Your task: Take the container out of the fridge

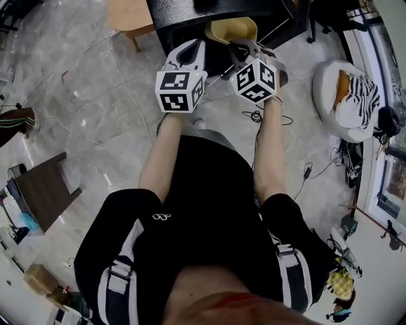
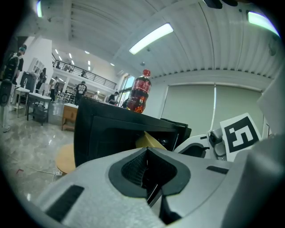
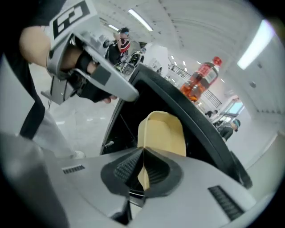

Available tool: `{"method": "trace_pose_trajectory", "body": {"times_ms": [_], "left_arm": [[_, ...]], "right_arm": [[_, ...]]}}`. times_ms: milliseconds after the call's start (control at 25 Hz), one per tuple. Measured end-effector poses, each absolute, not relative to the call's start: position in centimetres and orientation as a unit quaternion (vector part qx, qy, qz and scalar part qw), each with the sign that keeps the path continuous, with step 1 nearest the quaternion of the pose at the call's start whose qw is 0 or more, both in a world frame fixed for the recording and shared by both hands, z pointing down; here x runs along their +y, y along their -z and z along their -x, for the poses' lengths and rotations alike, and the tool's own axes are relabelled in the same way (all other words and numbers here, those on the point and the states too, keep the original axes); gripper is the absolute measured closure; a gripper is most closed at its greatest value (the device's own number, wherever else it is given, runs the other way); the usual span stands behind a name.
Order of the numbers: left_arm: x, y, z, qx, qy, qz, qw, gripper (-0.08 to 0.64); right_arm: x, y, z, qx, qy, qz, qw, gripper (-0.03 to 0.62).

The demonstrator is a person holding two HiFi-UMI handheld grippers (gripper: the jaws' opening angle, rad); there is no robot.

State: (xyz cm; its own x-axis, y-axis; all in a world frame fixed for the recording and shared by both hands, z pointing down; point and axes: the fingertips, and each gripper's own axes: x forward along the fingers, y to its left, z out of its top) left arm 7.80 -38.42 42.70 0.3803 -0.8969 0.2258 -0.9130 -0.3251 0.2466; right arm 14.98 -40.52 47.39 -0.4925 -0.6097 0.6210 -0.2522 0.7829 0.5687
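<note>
A yellow container [image 1: 231, 28] tilts out of the open front of a small black fridge [image 1: 184, 19]. My right gripper [image 1: 246, 47] is shut on its rim; in the right gripper view the yellow wall [image 3: 162, 133] runs down between the closed pads of that gripper [image 3: 142, 171]. My left gripper [image 1: 192, 51] hovers just left of it, shut and holding nothing, its jaws [image 2: 147, 171] pointing at the fridge [image 2: 107, 133], where the container [image 2: 149, 141] peeks out. A red-capped bottle [image 3: 200, 80] stands on top of the fridge.
A round wooden stool [image 1: 130, 16] stands left of the fridge. A white beanbag [image 1: 349, 101] with a striped cloth lies at the right, cables [image 1: 257, 115] trail over the marble floor, and a dark low table [image 1: 41, 190] sits at the left.
</note>
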Motion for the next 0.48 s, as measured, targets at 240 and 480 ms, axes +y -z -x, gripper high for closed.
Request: {"method": "trace_pose_trajectory", "body": {"times_ms": [240,480], "left_arm": [[-38.3,-42.7,-11.2,-0.523,-0.028,-0.836,0.164,0.551],[-37.7,-41.3,-16.5,-0.480,-0.033,-0.865,0.146,0.551]], "right_arm": [[-37.1,-45.1,-19.1,-0.891,0.049,-0.351,0.284,0.578],[-35.0,-42.3,-24.5,-0.894,-0.042,-0.428,0.123,0.578]]}}
